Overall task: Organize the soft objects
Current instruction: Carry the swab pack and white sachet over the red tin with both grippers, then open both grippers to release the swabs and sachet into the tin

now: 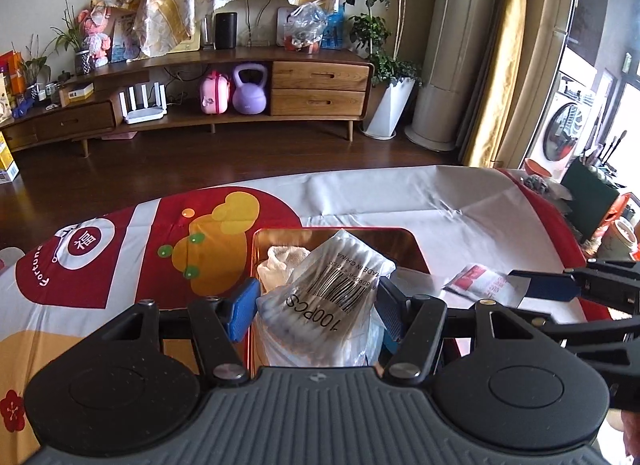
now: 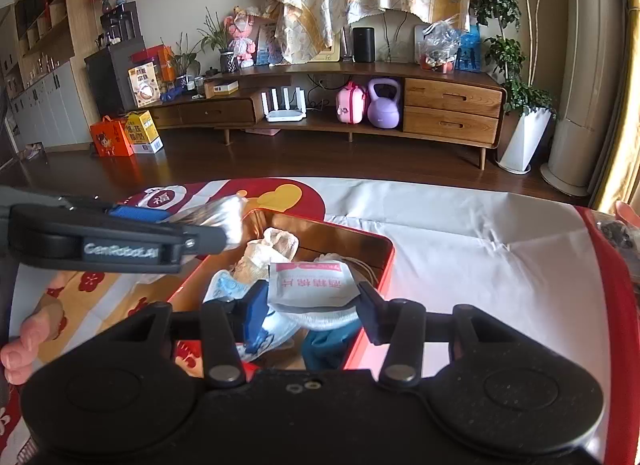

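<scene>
Both claws are working over the red tin [image 2: 384, 261], which is sitting on a patterned red-and-white cloth [image 1: 400, 201] covering the tabletop.

Left claw [image 1: 316, 305]: clenched on a clear bag of cotton swabs [image 1: 340, 297], blue pads pressing the bag from both sides. The bag is hanging just above the near end of the tin, tilted, its far tip over the interior. A cream cloth bundle [image 1: 280, 265] is already lying inside, behind the bag.

Right claw [image 2: 308, 305]: grasping a white sachet with pink print [image 2: 310, 281] by its near edge. The sachet is poking forward over the tin's middle. Below it a pale blue item [image 2: 224, 285] and something teal [image 2: 324, 345] are lying in the tin; what they are is hard to tell.

A person's fingers [image 2: 28, 337] are showing at the left edge of the right wrist view.

Step in hand, as I judge it: placing. Both items are being carried over the tin and neither is resting in it yet. Several soft things are already stowed, so the job looks well along.

Next move is calling for lowering each item into free space, then letting the pads part. The swab bag is long and floppy; it may be draping over the rim unless set lengthwise. The claws are close together, so clearance between them needs watching.
</scene>
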Tool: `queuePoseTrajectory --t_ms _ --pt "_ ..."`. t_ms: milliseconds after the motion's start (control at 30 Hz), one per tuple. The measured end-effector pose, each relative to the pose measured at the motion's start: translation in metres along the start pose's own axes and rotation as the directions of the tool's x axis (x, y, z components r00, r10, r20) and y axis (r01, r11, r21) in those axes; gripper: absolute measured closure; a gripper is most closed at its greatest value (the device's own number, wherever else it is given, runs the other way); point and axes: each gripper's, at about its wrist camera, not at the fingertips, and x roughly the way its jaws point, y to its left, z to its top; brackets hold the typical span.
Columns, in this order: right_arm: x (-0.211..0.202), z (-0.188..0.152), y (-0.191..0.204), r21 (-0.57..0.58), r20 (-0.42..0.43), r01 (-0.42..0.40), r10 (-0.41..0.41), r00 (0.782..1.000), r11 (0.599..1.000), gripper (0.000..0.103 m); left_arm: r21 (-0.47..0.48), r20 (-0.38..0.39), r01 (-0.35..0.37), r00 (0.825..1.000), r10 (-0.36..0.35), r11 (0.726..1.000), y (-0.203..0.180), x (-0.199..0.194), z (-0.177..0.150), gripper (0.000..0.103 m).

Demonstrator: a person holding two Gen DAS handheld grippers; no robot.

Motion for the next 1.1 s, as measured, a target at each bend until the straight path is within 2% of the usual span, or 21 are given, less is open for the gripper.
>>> queuePoseTrajectory --t_ms 267,533,1100 --pt "0.037 0.0 -0.002 -0.012 -0.03 0.016 -0.016 0.999 1.0 0.056 0.016 -0.02 -0.028 0.999 0.028 0.999 -0.008 0.046 0.015 0.041" --pt "0.065 -0.011 0.005 -0.027 -0.064 0.004 -0.006 0.998 1.0 0.056 0.011 -0.053 -0.024 0.998 0.025 1.0 -0.009 0.08 0.01 0.041" --pt "0.08 -0.028 0.004 -0.039 -0.08 0.005 -0.008 0.997 0.999 0.056 0.021 -0.14 -0.023 0.99 0.025 1.0 -0.004 0.121 -0.017 0.041"
